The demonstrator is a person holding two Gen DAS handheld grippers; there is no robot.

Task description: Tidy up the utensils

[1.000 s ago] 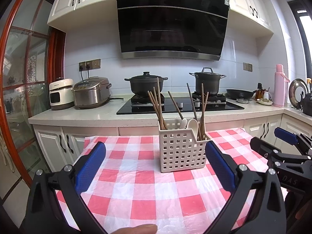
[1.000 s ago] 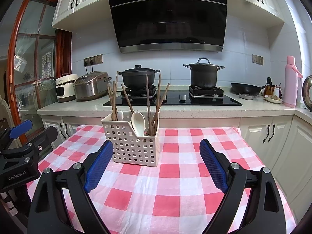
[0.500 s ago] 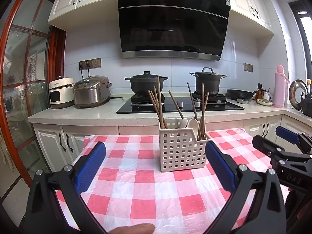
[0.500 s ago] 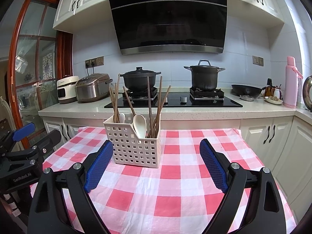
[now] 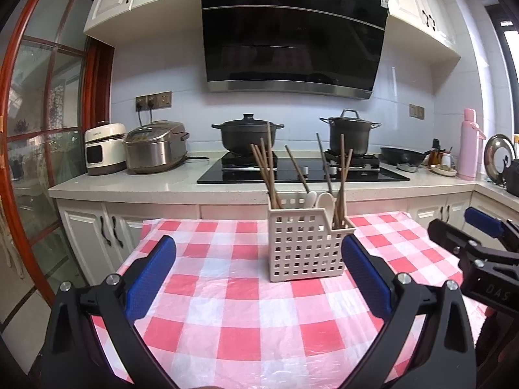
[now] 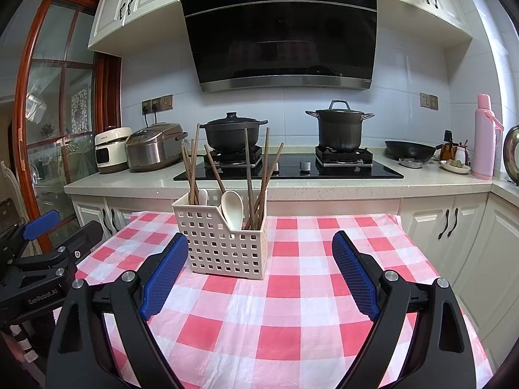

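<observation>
A cream slotted utensil basket (image 5: 306,248) stands on the red-and-white checked table (image 5: 246,317); it also shows in the right wrist view (image 6: 223,243). It holds several wooden chopsticks (image 5: 269,168) (image 6: 248,175) and white spoons (image 5: 326,201) (image 6: 232,209). My left gripper (image 5: 259,262) is open and empty, in front of the basket. My right gripper (image 6: 259,256) is open and empty, in front of the basket and a little to its right. Each gripper shows at the edge of the other's view.
Behind the table runs a counter with a black hob (image 5: 301,170), two black pots (image 5: 248,134) (image 6: 339,126), two rice cookers (image 5: 155,147), a frying pan (image 6: 410,150) and a pink flask (image 6: 485,137). A glass door (image 5: 35,149) is on the left.
Both views have shifted slightly; the basket sits a little nearer and more central in the right wrist view. Both grippers stay open and empty.
</observation>
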